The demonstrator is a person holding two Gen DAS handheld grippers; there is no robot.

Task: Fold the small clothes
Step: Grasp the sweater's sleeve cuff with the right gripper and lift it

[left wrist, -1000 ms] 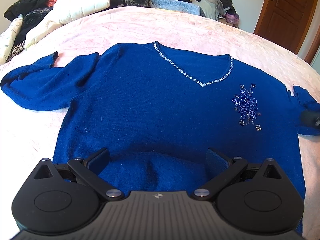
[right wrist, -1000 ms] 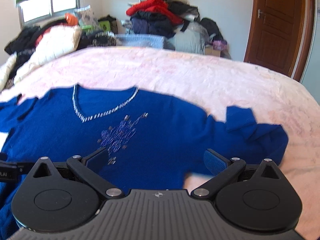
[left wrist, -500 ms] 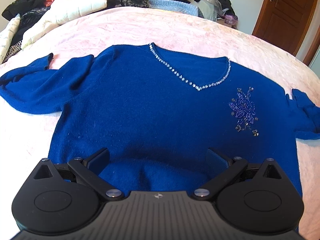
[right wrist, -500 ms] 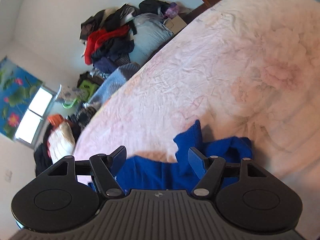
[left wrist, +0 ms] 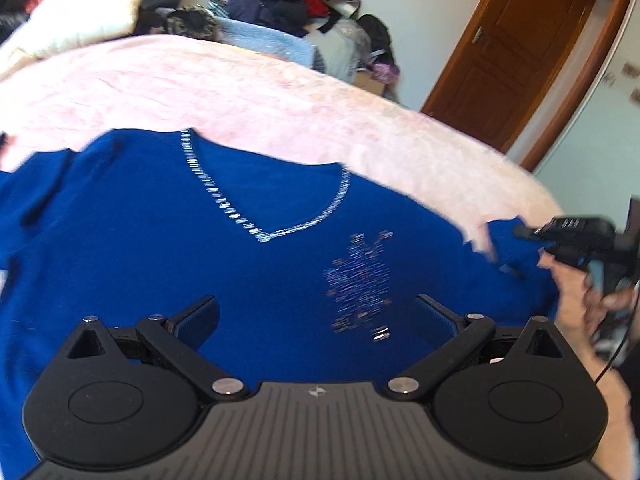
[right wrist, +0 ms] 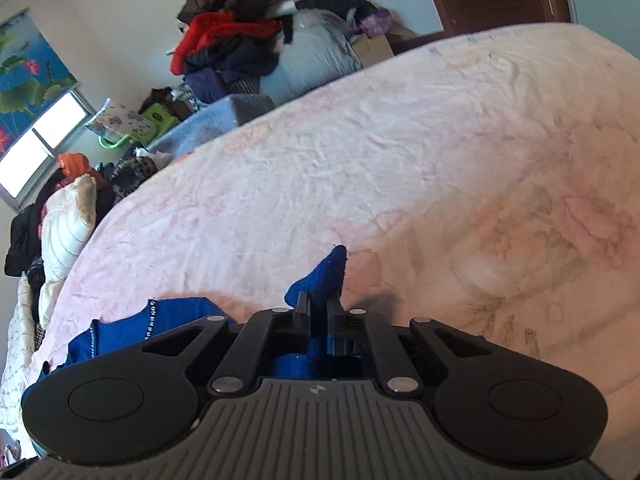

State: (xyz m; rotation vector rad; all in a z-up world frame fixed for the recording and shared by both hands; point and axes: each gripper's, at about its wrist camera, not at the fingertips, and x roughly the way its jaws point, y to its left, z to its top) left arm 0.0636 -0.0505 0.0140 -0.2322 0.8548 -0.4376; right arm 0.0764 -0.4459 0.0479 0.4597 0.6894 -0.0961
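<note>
Operator: Sweater (left wrist: 168, 248) position, please.

Inspector: Blue V-neck sweater, front face up, spread flat on the pink bedspread (left wrist: 208, 92). A beaded trim (left wrist: 224, 200) follows the neckline, and a beaded flower motif (left wrist: 360, 280) sits on the chest toward the right side of the left wrist view. That view is motion-blurred, so finer detail is not readable.

Operator: Left gripper (left wrist: 316, 316) condition?

Inspector: Jaws spread wide. Both blue pads (left wrist: 198, 316) hang over the lower body of the sweater with nothing clamped between them. Whether the pads touch the knit cannot be determined.

Operator: Right gripper (right wrist: 318, 308) condition?

Inspector: Jaws pressed together on blue knit. A fold of the sleeve end (right wrist: 324, 276) stands up beyond the fingertips, and more blue fabric shows between the linkage arms behind them. In the left wrist view the same gripper (left wrist: 524, 234) enters from the right edge, with its tip at the sweater's outer sleeve, and a hand (left wrist: 604, 304) is on its handle.

Operator: Surroundings?

Inspector: Piled clothing (right wrist: 240, 44) against the far wall beyond the bed, a brown wooden door (left wrist: 524, 52) to the right, a window (right wrist: 36, 152) with a floral blind to the left.
</note>
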